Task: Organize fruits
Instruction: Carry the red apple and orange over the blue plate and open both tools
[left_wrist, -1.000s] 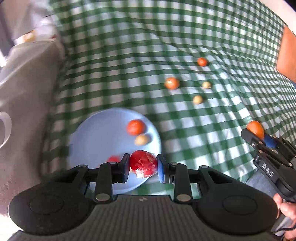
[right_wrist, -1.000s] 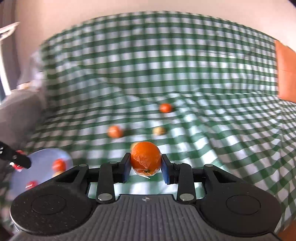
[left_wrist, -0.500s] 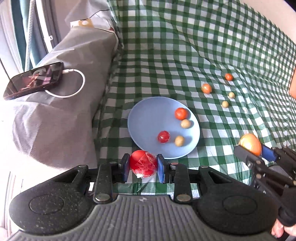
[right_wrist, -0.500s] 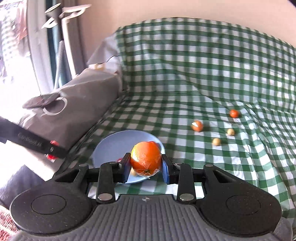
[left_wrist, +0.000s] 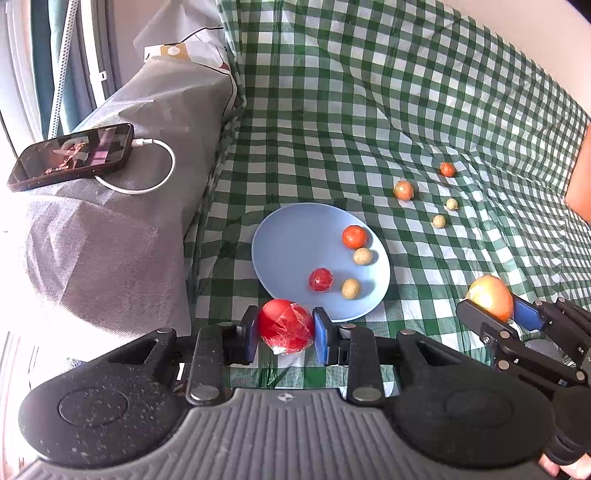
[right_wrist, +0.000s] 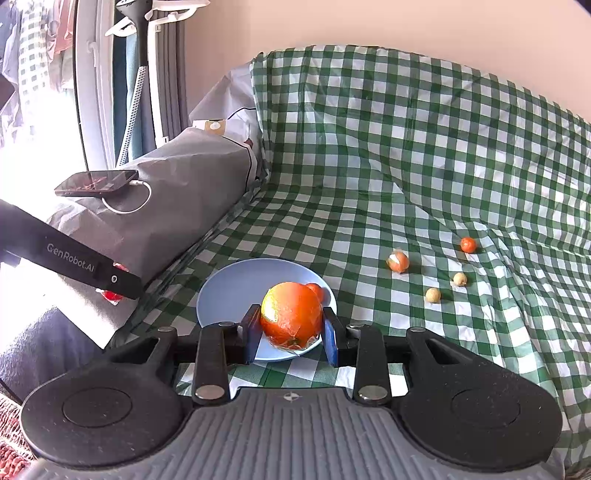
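My left gripper (left_wrist: 284, 330) is shut on a red wrapped fruit (left_wrist: 286, 325), held above the near rim of the blue plate (left_wrist: 288, 240). The plate holds an orange fruit (left_wrist: 354, 236), a small red fruit (left_wrist: 320, 279) and two small tan fruits (left_wrist: 361, 256). My right gripper (right_wrist: 291, 330) is shut on a big orange fruit (right_wrist: 291, 314), held over the near side of the plate (right_wrist: 236, 291); it also shows in the left wrist view (left_wrist: 491, 297). Several small fruits (right_wrist: 398, 261) lie loose on the checked cloth right of the plate.
A green-and-white checked cloth (left_wrist: 369, 110) covers the surface. A grey covered block (left_wrist: 129, 221) stands left of the plate with a phone (left_wrist: 72, 157) and white cable on top. An orange cushion (left_wrist: 580, 177) is at the far right edge.
Both grippers have pulled back and up with their fruits, so the plate now lies farther ahead. The fruits on the plate and cloth have not moved.
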